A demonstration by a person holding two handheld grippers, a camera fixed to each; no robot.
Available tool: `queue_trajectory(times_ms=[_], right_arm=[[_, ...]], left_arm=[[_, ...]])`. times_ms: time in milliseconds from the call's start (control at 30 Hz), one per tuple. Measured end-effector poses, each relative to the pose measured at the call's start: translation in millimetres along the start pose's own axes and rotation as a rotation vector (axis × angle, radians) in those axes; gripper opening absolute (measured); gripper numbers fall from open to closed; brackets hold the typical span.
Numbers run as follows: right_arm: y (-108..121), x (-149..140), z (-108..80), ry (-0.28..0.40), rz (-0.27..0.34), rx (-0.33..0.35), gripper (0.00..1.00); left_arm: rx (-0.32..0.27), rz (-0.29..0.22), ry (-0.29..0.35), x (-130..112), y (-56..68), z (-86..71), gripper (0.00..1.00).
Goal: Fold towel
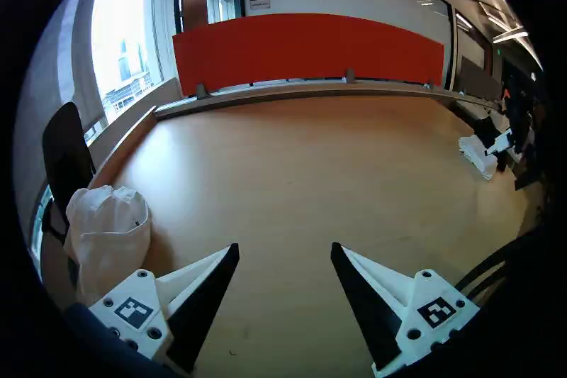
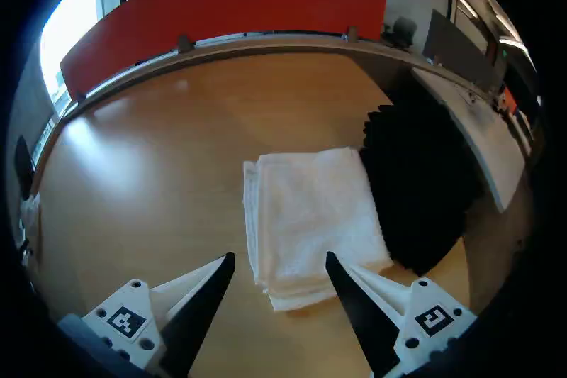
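1. Left edge of the table [image 1: 298, 165]: a white bag [image 1: 106, 236] sits on a black chair [image 1: 64, 151] just beyond the edge. It is no part of the task, so keep clear of it.

2. Left gripper [image 1: 283, 247]: the jaws are set wide with nothing between them. It is poised over bare wood at mid-table, well apart from the towel [image 1: 473, 152], which lies near the table's right edge.

3. Towel [image 2: 312, 215], in the right gripper view: it lies flat as a layered rectangle. Stacked edges show along its left and near sides. Its right side runs along a black ribbed pad [image 2: 425, 186]; whether the two touch cannot be told.

4. Right gripper [image 2: 278, 256]: the jaws are wide and hold nothing. They straddle the towel's near edge, and contact cannot be told.

Procedure (judgement): the fold appears largely complete. If a further fold is required:
- Bring the left gripper across to the near left corner.
- Set the right gripper at the near right corner.
- Seat each lower finger under the full stack before closing.
- Lift both corners level, carry them to the far edge, and align the edges before release.

Caution: pinching only the upper layers would likely splay the stack. The ribbed pad may snag the right side.
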State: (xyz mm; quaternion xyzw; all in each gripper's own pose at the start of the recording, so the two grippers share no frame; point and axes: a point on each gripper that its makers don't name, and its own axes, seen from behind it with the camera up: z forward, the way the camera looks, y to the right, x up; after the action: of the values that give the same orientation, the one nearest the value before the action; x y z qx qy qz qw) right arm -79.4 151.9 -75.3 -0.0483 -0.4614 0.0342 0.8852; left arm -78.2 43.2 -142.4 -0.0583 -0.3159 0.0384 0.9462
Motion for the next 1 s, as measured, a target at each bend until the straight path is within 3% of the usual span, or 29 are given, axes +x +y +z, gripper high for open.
queue_trajectory(times_ms=[300, 1000], right_arm=[[-1, 9, -3.3, 0.038, 0.021, -0.037, 0.99], [-12, 76, -43.0, 0.359, -0.011, -0.098, 0.99]], left_arm=[[0.002, -0.005, 0.002, 1, -3.1, -0.4, 0.96], [-0.002, -0.02, 0.013, 9, -5.8, 2.2, 0.96]])
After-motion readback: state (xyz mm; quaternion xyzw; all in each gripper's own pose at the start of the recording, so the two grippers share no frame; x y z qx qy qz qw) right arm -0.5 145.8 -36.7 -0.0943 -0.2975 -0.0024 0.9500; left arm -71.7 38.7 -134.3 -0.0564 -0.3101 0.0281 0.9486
